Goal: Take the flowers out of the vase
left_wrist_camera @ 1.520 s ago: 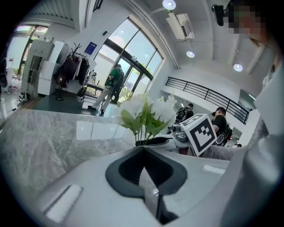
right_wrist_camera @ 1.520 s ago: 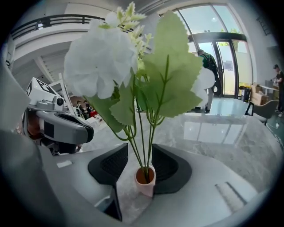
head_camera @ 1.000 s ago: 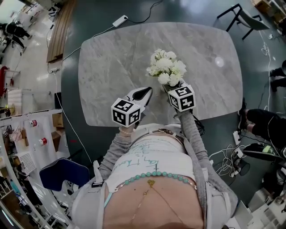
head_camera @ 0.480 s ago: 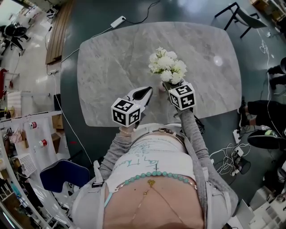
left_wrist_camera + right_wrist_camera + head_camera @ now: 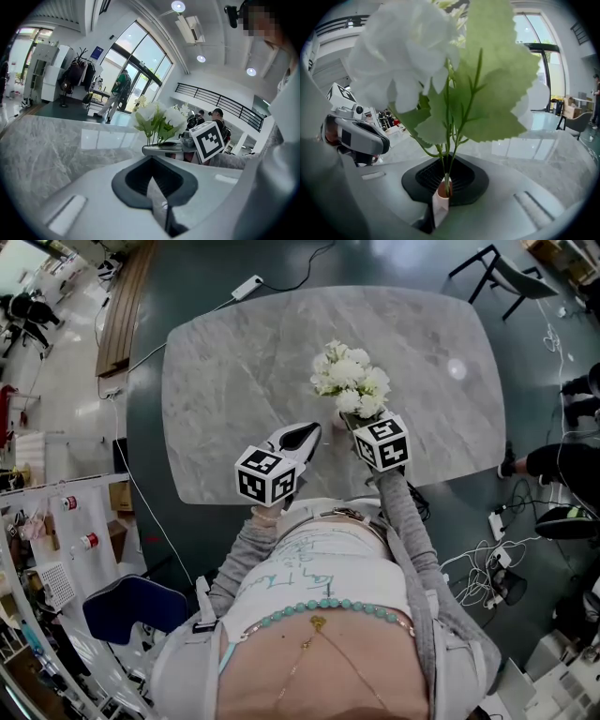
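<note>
The right claw [image 5: 443,190] has just been closing and now pinches the flowers [image 5: 412,56] by their stems, over the desk's [image 5: 225,362] near side; the left claw [image 5: 157,199] is clenched on nothing. Best lift straight up along the stems, slowly, so the vase stays put. The right gripper view shows the pinch; the head view shows only blooms, no vase.

Person in grey long sleeves, with two pale handheld grippers.
Seen from above: grey sleeves [image 5: 405,514], white top [image 5: 314,568] with green scrawled print, turquoise beads [image 5: 319,607], thin gold chain [image 5: 305,648]. The left gripper [image 5: 309,433] and right gripper [image 5: 349,424] have light-grey shells, black-lined jaws, and a black-and-white marker cube [image 5: 265,474] each.
</note>
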### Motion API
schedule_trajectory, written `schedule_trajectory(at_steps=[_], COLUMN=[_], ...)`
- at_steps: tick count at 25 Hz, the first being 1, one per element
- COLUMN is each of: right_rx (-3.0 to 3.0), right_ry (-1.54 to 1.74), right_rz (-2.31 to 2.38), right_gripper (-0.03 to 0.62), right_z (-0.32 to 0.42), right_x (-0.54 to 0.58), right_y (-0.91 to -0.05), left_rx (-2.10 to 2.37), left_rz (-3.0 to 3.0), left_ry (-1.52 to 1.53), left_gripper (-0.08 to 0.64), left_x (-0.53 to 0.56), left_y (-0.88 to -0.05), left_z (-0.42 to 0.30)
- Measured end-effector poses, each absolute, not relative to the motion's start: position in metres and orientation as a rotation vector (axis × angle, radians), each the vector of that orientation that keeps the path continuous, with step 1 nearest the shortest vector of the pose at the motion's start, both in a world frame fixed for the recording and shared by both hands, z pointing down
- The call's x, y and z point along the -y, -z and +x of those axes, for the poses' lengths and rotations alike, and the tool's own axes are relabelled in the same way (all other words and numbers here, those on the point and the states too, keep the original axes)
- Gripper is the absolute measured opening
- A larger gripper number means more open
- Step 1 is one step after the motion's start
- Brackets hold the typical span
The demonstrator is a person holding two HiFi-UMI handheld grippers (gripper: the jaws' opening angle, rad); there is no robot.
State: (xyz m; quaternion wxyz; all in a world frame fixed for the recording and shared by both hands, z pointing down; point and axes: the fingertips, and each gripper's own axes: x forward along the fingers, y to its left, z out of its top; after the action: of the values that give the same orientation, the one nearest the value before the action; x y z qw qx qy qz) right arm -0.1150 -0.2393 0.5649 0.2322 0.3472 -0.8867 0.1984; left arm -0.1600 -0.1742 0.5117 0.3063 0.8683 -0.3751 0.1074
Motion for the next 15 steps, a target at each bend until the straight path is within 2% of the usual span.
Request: schedule_trajectory(at_steps=[15], right_rx=[2.480], right_ry=[-0.530], right_rz=[0.989], right_gripper=[0.034], right_z=[-0.106], right_x=[0.240], right_y=[-0.543], left_rx=[0.958], left_rz=[2.314], left_ry=[-0.290], left_gripper=[0.000], left_x=[0.172], left_y=[-0.513], left_z=[-0.148])
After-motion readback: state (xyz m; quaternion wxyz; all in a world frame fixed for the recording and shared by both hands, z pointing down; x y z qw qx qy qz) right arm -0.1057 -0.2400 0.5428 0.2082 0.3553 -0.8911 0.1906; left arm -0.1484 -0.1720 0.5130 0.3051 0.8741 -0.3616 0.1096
